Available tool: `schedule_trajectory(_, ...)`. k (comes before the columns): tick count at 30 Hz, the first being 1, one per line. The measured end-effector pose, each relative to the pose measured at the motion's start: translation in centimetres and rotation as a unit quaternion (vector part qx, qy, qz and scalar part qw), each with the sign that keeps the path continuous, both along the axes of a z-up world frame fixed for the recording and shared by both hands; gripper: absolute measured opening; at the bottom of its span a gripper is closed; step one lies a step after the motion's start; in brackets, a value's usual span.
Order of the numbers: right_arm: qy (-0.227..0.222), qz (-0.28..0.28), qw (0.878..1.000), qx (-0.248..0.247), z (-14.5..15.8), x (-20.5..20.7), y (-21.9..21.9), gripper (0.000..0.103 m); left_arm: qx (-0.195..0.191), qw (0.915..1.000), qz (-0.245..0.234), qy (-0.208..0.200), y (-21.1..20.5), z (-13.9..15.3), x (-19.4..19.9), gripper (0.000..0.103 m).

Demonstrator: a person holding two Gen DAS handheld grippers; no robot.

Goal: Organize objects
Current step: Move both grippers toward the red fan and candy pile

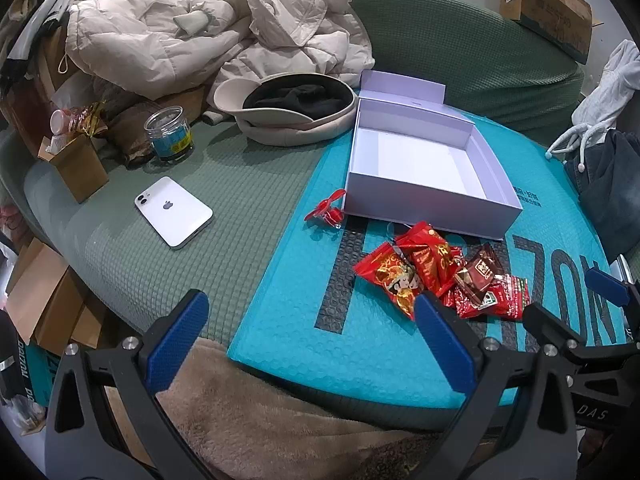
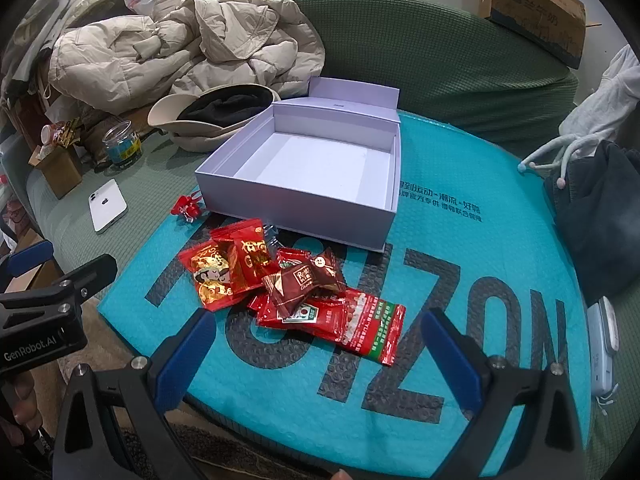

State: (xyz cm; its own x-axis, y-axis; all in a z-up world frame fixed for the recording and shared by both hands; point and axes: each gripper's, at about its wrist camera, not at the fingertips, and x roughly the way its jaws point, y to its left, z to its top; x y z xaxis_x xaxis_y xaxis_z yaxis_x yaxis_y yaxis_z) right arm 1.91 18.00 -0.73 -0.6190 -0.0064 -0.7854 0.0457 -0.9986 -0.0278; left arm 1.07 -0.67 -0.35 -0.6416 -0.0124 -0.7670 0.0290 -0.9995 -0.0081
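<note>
A heap of red snack packets (image 2: 288,284) lies on a teal bubble mailer (image 2: 460,248), just in front of an open white box (image 2: 296,204) whose lid stands up at the back. The heap mixes a gold-printed packet (image 2: 210,274), a dark brown wrapped sweet (image 2: 304,280) on top, and a long red-and-green packet (image 2: 372,326) nearest the right gripper. A small red hair clip (image 1: 325,210) sits beside the box's near left corner. The mailer rests on a green quilted sofa (image 1: 160,248).

The right gripper (image 2: 316,350) hovers above the mailer with its blue-padded jaws spread wide and nothing between them, the heap just ahead. The left gripper (image 1: 308,334) is likewise wide apart and holds nothing, off to the left of the packets.

Further left lie a white iPhone (image 1: 174,212) face down, a glass jar (image 1: 169,134), a beige hat (image 1: 286,110) and a cream puffer jacket (image 1: 200,36).
</note>
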Motion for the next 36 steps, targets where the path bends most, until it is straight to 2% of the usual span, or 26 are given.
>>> schedule_trajectory(19,-0.004,0.0,1.0,-0.002,-0.2,0.1,0.2,0.103,0.003,1.0,0.001,-0.002,0.4,-0.2,0.2,0.103)
schedule_trajectory(36,-0.043,0.0,0.999,-0.023,-2.7,-2.1,1.0,0.103,-0.006,0.9991,-0.007,-0.041,0.9,-2.3,-2.1,0.103)
